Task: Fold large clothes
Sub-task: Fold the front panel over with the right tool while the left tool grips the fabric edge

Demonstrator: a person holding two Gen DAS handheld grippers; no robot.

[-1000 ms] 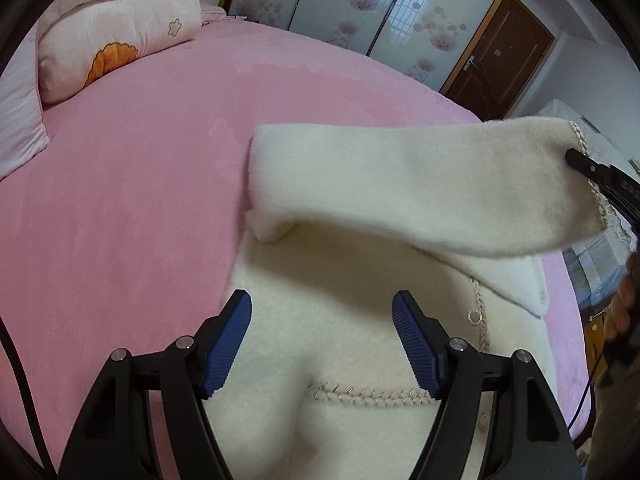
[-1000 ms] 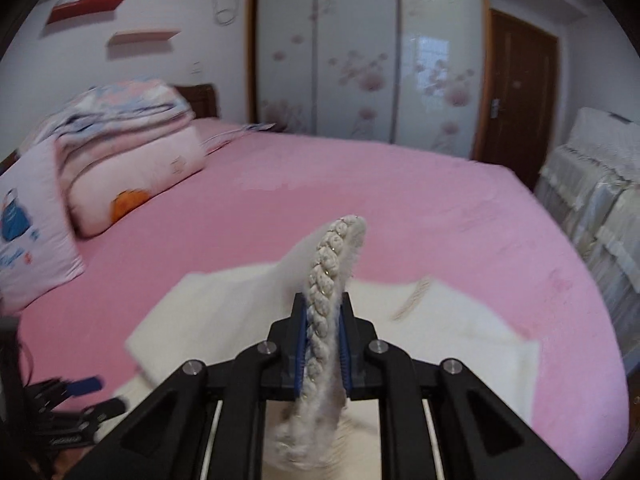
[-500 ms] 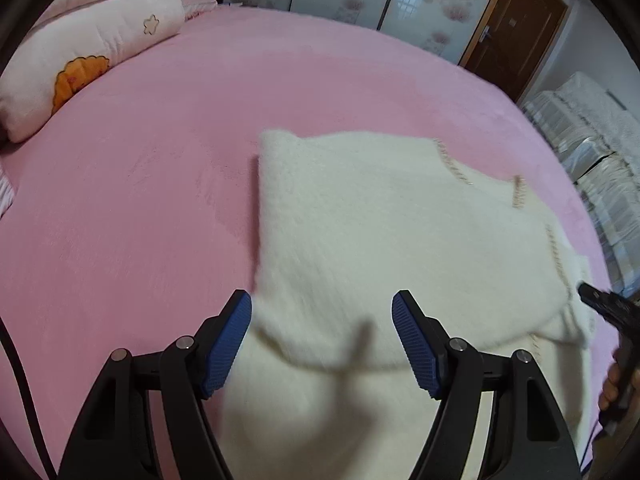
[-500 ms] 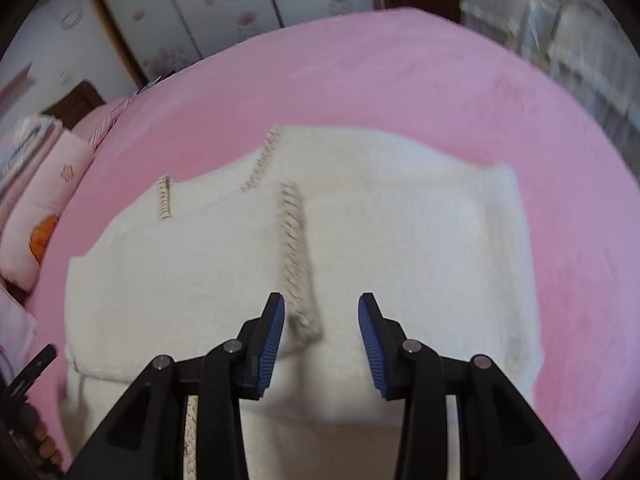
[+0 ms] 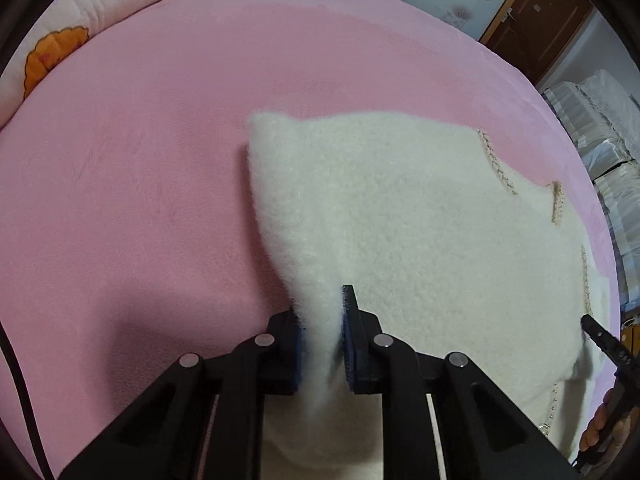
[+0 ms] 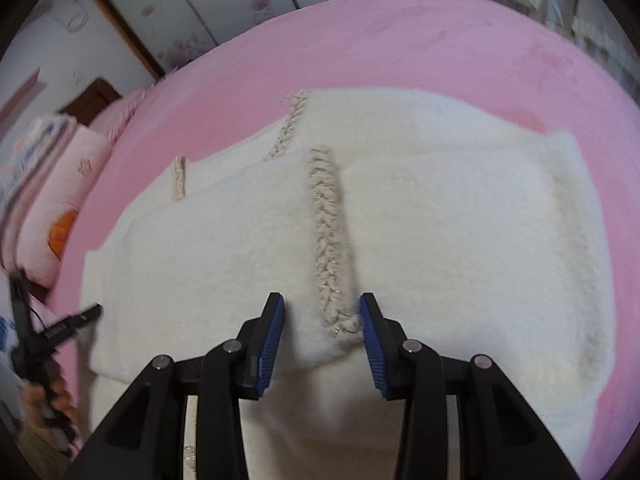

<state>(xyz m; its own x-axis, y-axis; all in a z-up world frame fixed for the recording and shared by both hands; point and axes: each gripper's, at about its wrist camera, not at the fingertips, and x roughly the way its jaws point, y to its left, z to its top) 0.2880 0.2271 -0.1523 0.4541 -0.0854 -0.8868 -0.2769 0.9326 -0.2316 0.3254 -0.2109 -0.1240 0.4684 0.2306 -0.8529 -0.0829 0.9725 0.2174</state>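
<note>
On the pink bed (image 5: 140, 168), roughly mid-mattress, lies the cream fleece garment (image 5: 420, 232), already doubled over on itself w/ a braided trim (image 6: 330, 236) running down the top layer. Left gripper (image 5: 324, 332) is clenched on a pinch of the garment's near-left edge, fleece bunched up betw. the blue pads. Right gripper (image 6: 322, 320) sits at the near end of the braided trim, jaws closing, trim's tip betw. them but pads not pressing on it yet, so nothing grasped on that side. Risks, as I see it: left pinch looks narrow, prob. only the top layer; lift from there and the layers under the garment's left edge could stay behind, so the fold splits or skews. Right side: if the jaws shut on the trim alone, not the fleece beside it, a pull would drag the trim and ruck the top layer toward the garment's near edge. Uneven lift, one side gripped and the other not, would twist the garment on the bed. Fleece is thick and springy, likely to slip from a shallow bite. Patterned pillow (image 5: 80, 28) is well clear of the garment, beyond its far-left corner, no snag risk there.
</note>
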